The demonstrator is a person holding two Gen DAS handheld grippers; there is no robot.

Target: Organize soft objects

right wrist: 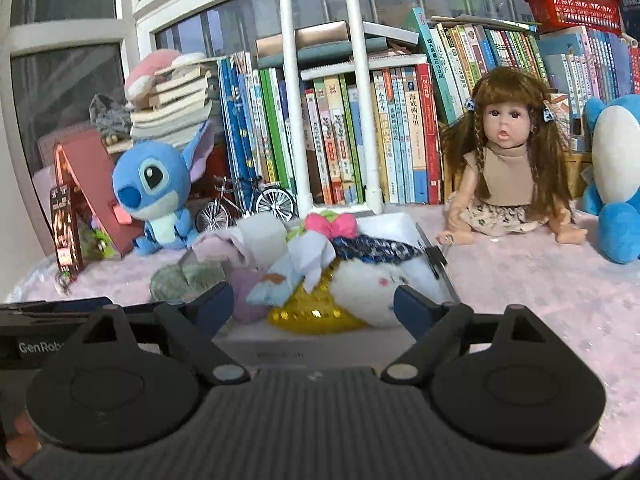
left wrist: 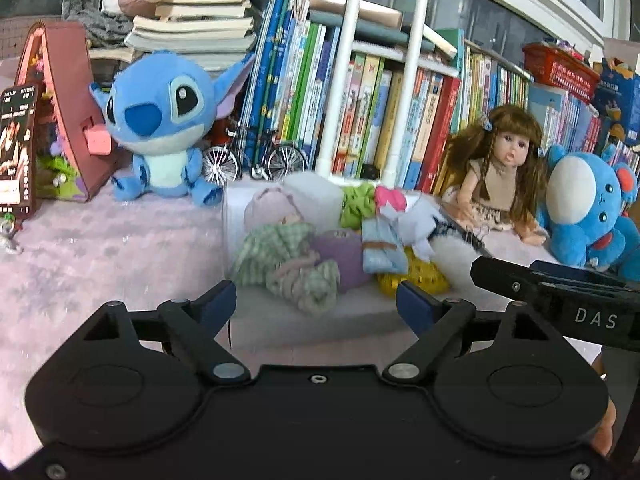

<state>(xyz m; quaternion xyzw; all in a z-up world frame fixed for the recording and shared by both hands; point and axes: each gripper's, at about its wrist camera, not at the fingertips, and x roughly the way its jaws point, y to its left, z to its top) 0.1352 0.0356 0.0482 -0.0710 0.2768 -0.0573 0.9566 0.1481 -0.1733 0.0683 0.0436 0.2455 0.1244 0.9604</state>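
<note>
A clear box (left wrist: pixel 232 216) (right wrist: pixel 436 256) on the pink cloth holds a heap of soft things: green checked cloth (left wrist: pixel 288 264), purple piece (left wrist: pixel 348 256), light blue cloth (left wrist: pixel 380 248) (right wrist: pixel 280 284), yellow piece (right wrist: pixel 316 314), white plush (right wrist: pixel 376 284), pink bow (right wrist: pixel 332 226). My left gripper (left wrist: pixel 316 304) is open and empty just before the box. My right gripper (right wrist: pixel 314 302) is open and empty at the box's near edge; it also shows at the right of the left wrist view (left wrist: pixel 560 288).
A blue Stitch plush (left wrist: pixel 160 128) (right wrist: pixel 156 196) sits at left, a long-haired doll (left wrist: pixel 504 168) (right wrist: pixel 504 160) and a blue-white plush (left wrist: pixel 588 208) (right wrist: pixel 616 176) at right. Rows of books (left wrist: pixel 360 92), a toy bicycle (left wrist: pixel 256 160) and white pipes (right wrist: pixel 292 92) stand behind.
</note>
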